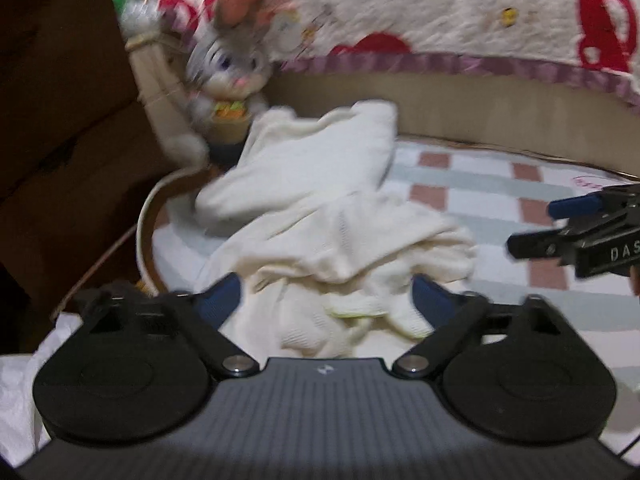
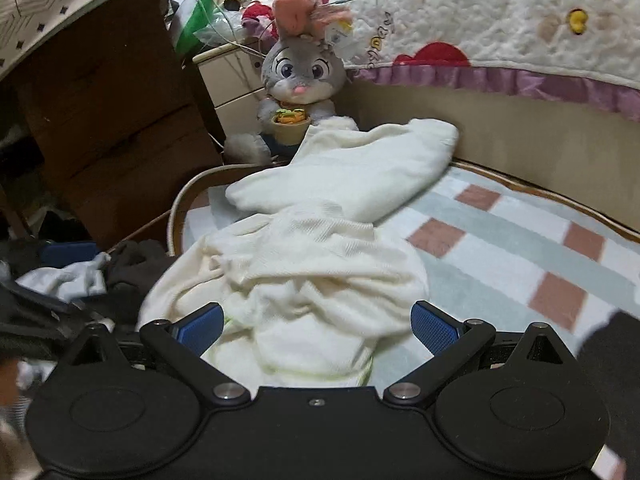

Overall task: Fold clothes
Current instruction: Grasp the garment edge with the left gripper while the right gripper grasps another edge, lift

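A cream-white knitted garment [image 1: 320,216] lies crumpled on a checked blanket [image 1: 500,184], one part stretched toward the far headboard. It also shows in the right wrist view [image 2: 320,240]. My left gripper [image 1: 326,300] is open, its blue pads either side of the garment's near bunched edge, not closed on it. My right gripper [image 2: 316,324] is open too, its pads either side of the garment's near edge with a pale green trim. The right gripper also shows at the right edge of the left wrist view [image 1: 560,224].
A grey plush rabbit [image 2: 298,76] sits at the bed's far corner against a beige headboard [image 2: 520,132]. A patterned quilt [image 2: 500,20] hangs over it. A brown cabinet [image 2: 108,120] stands left. Dark and grey clothes [image 2: 92,276] are heaped beside the bed.
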Demonstrator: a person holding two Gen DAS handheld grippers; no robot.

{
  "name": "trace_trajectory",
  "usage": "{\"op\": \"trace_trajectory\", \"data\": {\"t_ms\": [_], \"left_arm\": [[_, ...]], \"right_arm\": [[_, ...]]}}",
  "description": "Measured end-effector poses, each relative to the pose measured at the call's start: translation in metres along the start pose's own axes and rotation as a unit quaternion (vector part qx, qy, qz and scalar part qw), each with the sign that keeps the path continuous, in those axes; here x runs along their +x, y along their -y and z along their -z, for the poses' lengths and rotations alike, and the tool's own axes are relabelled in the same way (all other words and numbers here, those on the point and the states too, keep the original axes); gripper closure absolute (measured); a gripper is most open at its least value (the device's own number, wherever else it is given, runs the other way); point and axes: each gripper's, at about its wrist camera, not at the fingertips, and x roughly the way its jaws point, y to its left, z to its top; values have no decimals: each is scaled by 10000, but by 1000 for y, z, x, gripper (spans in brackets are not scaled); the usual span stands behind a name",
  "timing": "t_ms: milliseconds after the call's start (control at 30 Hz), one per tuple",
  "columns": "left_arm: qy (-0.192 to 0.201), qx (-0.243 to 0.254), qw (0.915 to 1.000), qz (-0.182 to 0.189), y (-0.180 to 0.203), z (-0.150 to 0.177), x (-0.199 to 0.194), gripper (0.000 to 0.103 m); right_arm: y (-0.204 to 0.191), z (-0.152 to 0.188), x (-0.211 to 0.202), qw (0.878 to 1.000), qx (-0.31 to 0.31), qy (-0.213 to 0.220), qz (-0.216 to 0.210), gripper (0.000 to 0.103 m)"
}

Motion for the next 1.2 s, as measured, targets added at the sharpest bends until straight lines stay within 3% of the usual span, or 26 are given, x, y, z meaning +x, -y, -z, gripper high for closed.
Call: {"op": "trace_trajectory", "data": {"t_ms": [33,100,133,167,233,333,400,433,467,500,567,667,733,767,867,900,933,967,1000,1033,1067,1133,1200], "left_arm": [[-107,-66,9999,-30,-10,-1,9,36],[-363,-288,9989,8,-26,1,29,41],[-497,-412,9979,40,-34,2,39,42],[-631,-536,9965,73,-41,3,49,49],[-873,-778,9930,180,-48,5,70,56],[-1040,-1092,9875,464,-43,-1,92,57],[-1129,-1349,9825,616,-37,-9,106,56],[-1202,-1483,9797,607,-35,-12,115,53],[-1296,-1614,9769,537,-33,-15,125,47],[-1389,-1745,9737,466,-31,-18,134,43],[-1536,-2062,9656,382,-30,-22,152,38],[-1617,-2784,9457,442,-37,-21,180,25],[-1765,-3242,9275,583,-40,-14,199,15],[-1778,-3297,9247,681,-40,-10,205,14],[-1675,-3051,9317,1039,-37,3,209,15],[-1644,-2937,9357,1059,-36,5,208,20],[-1615,-2797,9411,1001,-35,7,205,38],[-1604,-2611,9478,878,-34,6,202,57],[-1606,-2386,9552,701,-31,5,200,63],[-1557,-2159,9624,535,-26,2,197,72],[-1468,-1928,9695,378,-18,-1,192,79],[-1230,-1482,9812,82,-4,-8,182,88],[-851,-1126,9899,-108,8,-16,168,91]], "right_arm": [[4,1,9,10000,40,43,45,9],[12,4,30,9996,172,-194,75,37],[16,6,38,9989,247,-397,20,59],[20,7,45,9977,325,-597,-46,72],[22,12,50,9980,190,-598,-98,74],[25,13,58,9981,49,-619,-43,71],[34,13,67,9979,168,-628,-46,60],[40,13,73,9977,217,-638,-86,39],[44,14,80,9973,266,-681,2,11],[49,16,89,9967,316,-734,140,3],[62,23,102,9935,824,-755,199,2],[80,38,121,9805,1799,-793,10,1],[78,44,125,9791,1970,-500,3,1],[73,43,130,9814,1864,-461,57,1],[54,40,147,9888,1385,-492,265,1],[49,39,151,9907,1239,-479,279,1],[44,38,156,9925,1098,-455,273,5],[40,37,159,9936,1028,-424,170,32],[37,36,161,9944,985,-390,30,53],[36,34,161,9939,1048,-343,-1,63],[33,33,153,9930,1165,-210,29,72],[26,30,134,9899,1409,115,104,77],[16,23,111,9921,1179,370,230,79]]}}
